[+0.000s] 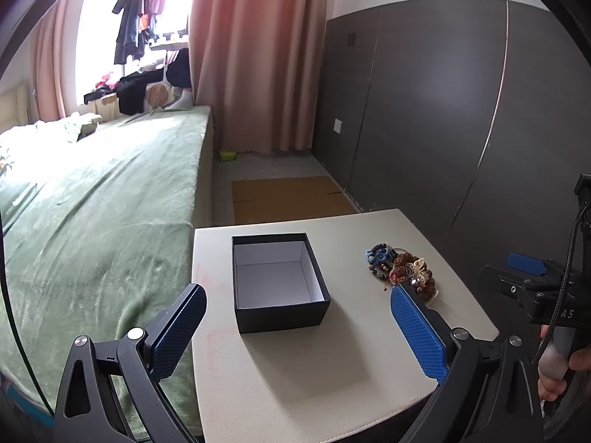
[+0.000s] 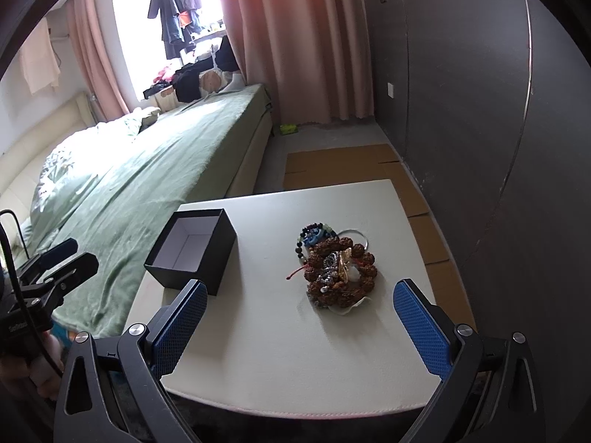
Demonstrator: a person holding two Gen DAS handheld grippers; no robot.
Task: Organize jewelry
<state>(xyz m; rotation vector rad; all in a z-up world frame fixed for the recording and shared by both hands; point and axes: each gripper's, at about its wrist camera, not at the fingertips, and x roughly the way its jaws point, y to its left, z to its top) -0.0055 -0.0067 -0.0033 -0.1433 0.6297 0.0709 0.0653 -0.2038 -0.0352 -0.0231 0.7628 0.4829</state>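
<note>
We see the left gripper [image 1: 297, 328] with jaws spread wide, level, nothing between the pads. Right gripper [image 2: 299, 326] likewise wide apart and empty. A hand [image 1: 557, 365] grips the right handle.

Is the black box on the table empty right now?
Empty: the black box has no lid, and only its bare white lining shows; the jewelry pile lies beside it.

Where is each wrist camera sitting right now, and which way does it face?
Left wrist: on the left gripper, open, facing the black box; the right gripper and a hand show at right.
Right wrist: on the right gripper, open, facing the jewelry pile; the left gripper shows at left.
Shared: table, box, jewelry, bed.
</note>
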